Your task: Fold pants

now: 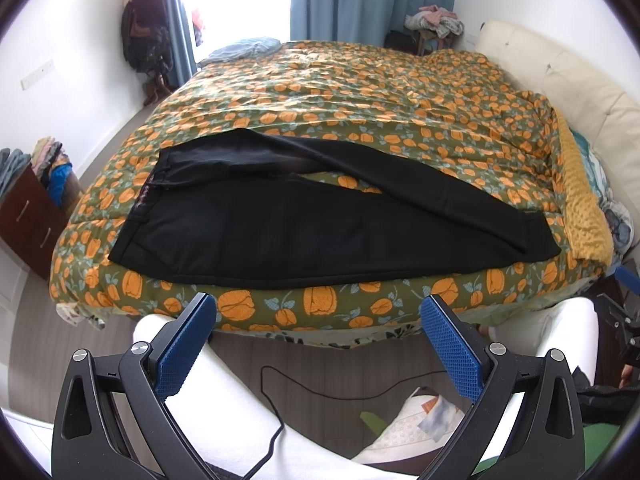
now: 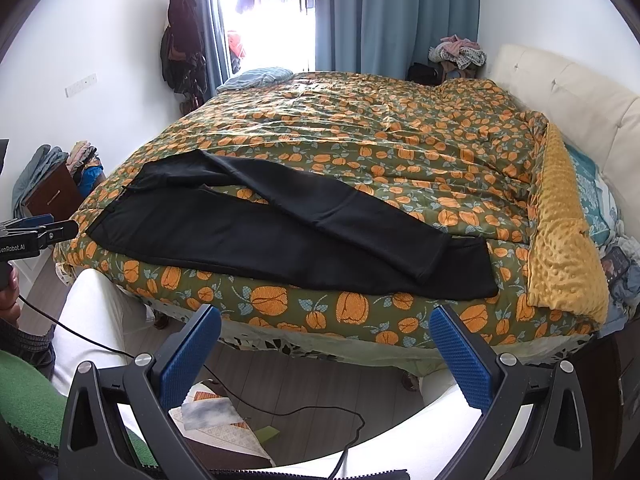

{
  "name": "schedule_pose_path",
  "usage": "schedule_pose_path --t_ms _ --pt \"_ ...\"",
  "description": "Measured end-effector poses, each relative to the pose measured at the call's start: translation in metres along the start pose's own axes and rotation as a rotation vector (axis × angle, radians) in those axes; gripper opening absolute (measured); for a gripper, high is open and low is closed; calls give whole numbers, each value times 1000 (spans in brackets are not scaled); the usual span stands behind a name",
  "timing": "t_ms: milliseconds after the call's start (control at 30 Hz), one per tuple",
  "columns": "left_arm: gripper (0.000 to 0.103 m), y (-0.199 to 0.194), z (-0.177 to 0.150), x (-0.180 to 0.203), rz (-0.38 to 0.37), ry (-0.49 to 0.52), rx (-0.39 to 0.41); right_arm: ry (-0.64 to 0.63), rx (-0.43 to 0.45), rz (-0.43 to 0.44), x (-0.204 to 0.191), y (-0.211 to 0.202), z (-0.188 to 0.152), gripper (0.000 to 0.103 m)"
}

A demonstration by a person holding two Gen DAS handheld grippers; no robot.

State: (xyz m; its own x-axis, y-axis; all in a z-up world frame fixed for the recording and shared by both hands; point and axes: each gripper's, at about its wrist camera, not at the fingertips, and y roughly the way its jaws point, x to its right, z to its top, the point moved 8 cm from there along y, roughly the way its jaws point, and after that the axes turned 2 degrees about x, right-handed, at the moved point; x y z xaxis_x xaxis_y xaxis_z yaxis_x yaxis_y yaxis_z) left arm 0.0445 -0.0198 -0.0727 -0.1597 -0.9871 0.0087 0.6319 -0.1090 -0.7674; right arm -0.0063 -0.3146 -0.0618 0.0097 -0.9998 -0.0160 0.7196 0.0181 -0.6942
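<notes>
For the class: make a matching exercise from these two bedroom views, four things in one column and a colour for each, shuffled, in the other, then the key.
Things
1. pants
2. curtain
3. headboard
4. dotted blanket

Colours
A. cream
B. mustard yellow
C. black
D. blue

Pairs: 1-C, 2-D, 3-A, 4-B

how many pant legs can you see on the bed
2. The near leg lies flat along the bed's front edge. The far leg crosses diagonally, its cuff resting on the near leg's end towards the right. Both join at the waistband on the left.
</notes>
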Motion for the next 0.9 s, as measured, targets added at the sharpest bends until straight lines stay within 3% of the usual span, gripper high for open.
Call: schedule_pose_path --t_ms 367,567,700,767,800,867,900 --pt "102 -2 4 9 -9 11 0 -1 8 -3 4 -2 -2 103" --pt "102 4 13 10 -6 44 15 -3 14 61 1 0 6 103" --pt "102 8 32 3 -11 13 53 -75 109 71 11 1 31 103" --pt "102 10 39 5 -36 -2 64 -168 180 14 27 14 44 103" --pt "102 10 40 7 -43 0 67 -206 184 -17 37 30 48 101" --pt "102 12 40 10 -43 13 65 -279 104 -38 57 78 44 83" --pt "102 12 38 11 -40 19 61 -315 28 -48 68 106 37 61"
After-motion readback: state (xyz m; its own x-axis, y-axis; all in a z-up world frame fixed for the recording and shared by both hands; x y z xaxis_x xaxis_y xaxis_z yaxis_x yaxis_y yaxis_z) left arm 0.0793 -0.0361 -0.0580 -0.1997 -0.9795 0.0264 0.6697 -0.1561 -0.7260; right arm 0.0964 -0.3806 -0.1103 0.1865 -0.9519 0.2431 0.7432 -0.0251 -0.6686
